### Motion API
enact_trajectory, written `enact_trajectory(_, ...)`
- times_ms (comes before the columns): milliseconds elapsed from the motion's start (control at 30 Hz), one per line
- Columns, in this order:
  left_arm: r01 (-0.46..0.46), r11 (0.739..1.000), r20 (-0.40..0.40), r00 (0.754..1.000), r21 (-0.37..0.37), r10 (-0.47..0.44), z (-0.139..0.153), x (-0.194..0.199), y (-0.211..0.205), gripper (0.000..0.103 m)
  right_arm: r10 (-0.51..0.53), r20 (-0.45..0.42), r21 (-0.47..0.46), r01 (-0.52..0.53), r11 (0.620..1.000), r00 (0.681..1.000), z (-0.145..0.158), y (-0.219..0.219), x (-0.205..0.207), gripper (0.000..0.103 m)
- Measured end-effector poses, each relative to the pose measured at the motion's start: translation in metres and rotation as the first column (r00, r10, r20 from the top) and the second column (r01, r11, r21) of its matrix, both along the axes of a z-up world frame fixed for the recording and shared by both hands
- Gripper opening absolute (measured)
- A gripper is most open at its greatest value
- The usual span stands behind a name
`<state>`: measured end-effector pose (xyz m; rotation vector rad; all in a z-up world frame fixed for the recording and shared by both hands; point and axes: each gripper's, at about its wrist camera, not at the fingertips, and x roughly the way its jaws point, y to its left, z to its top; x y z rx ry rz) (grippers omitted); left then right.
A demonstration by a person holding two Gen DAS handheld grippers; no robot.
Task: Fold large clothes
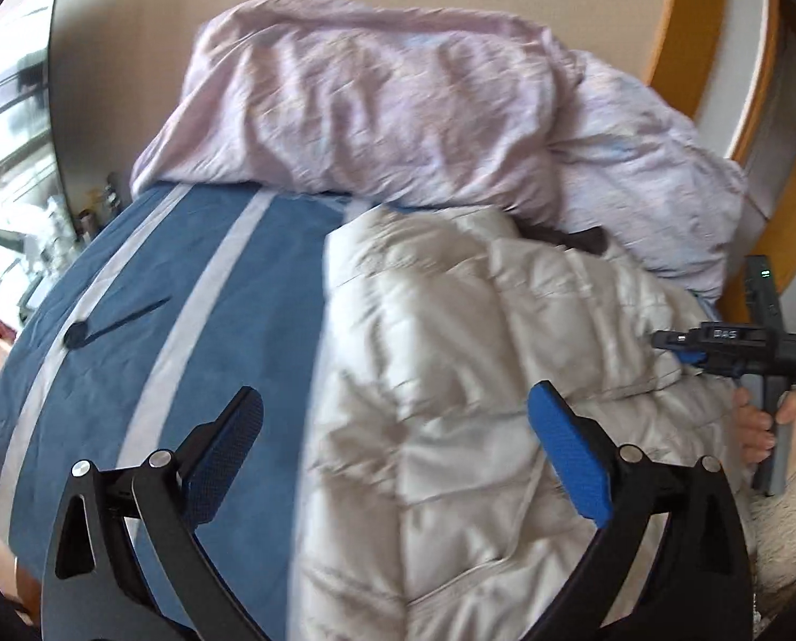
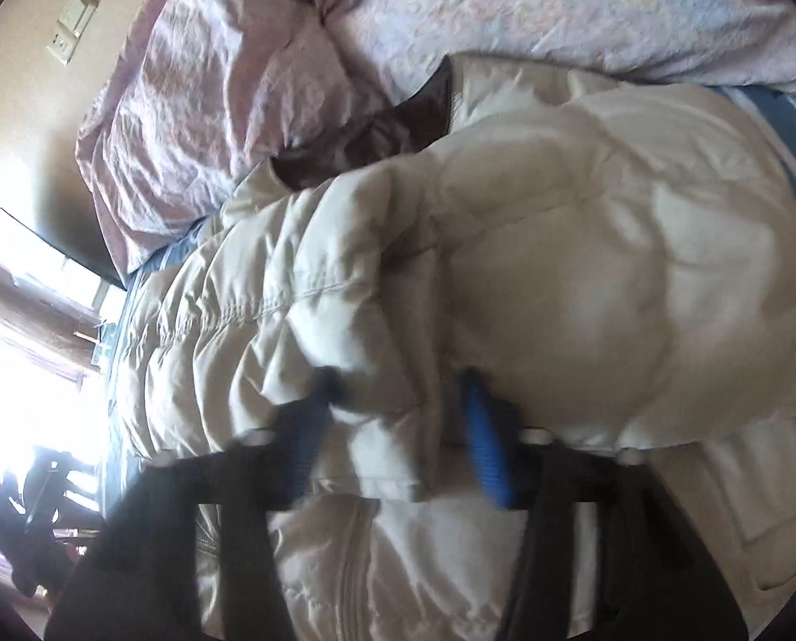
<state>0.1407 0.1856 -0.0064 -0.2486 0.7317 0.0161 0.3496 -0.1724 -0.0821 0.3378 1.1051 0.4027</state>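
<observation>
From the left wrist view, a pale puffy jacket (image 1: 478, 374) lies on a blue striped bed (image 1: 195, 294), below a pink duvet (image 1: 371, 101). The left gripper (image 1: 392, 459) hangs over the jacket's edge, jaws wide apart and holding nothing. At far right a hand (image 1: 766, 427) carries the other tool. From the right wrist view, the right gripper (image 2: 398, 427) is clamped on a bunched fold of the jacket (image 2: 558, 267). A fold seems under way; next, the left likely needs its own hold.
</observation>
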Motion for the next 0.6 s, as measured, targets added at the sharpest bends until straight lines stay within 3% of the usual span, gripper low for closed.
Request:
enact_trajectory(33,-0.018,1.0,-0.019,1.0,-0.008,0.018,-0.007,-0.001,0.008,0.1,-0.008,0.03,-0.004,0.008,1.0,1.0,0.005,0.0,-0.002,0.013)
enact_trajectory(133,-0.051,0.998,-0.053,0.997,-0.025,0.049,-0.021,-0.004,0.025,0.1,-0.081,0.144,-0.006,0.082,0.997,0.986,0.027,-0.006,-0.011,0.009)
enact_trajectory(233,-0.056,0.998,-0.07,0.996,-0.03,0.053,-0.029,-0.004,0.03,0.1,-0.134,0.128,-0.063,0.143,0.988,0.983,0.019,-0.012,-0.006,0.009)
enact_trajectory(300,-0.047,0.999,-0.076,0.996,-0.022,0.045,-0.032,-0.004,0.03,0.1,-0.122,0.057,-0.158,0.13,0.979,0.991,-0.004,-0.005,-0.001,0.011)
enact_trajectory(400,-0.036,0.999,-0.077,0.996,0.005,0.037,-0.033,-0.005,0.028,0.1,-0.114,0.087,-0.23,0.131,0.964,0.99,-0.002,0.0,-0.005,0.026)
enact_trajectory(467,-0.029,0.999,-0.069,0.997,0.027,0.031,-0.033,-0.007,0.026,0.1,-0.142,0.132,-0.206,0.167,0.964,0.981,0.014,-0.005,-0.011,0.033)
enact_trajectory(600,-0.016,0.998,-0.065,0.998,0.057,0.02,-0.034,-0.008,0.024,0.1,-0.136,0.244,-0.164,0.179,0.97,0.96,0.037,-0.015,-0.029,0.033)
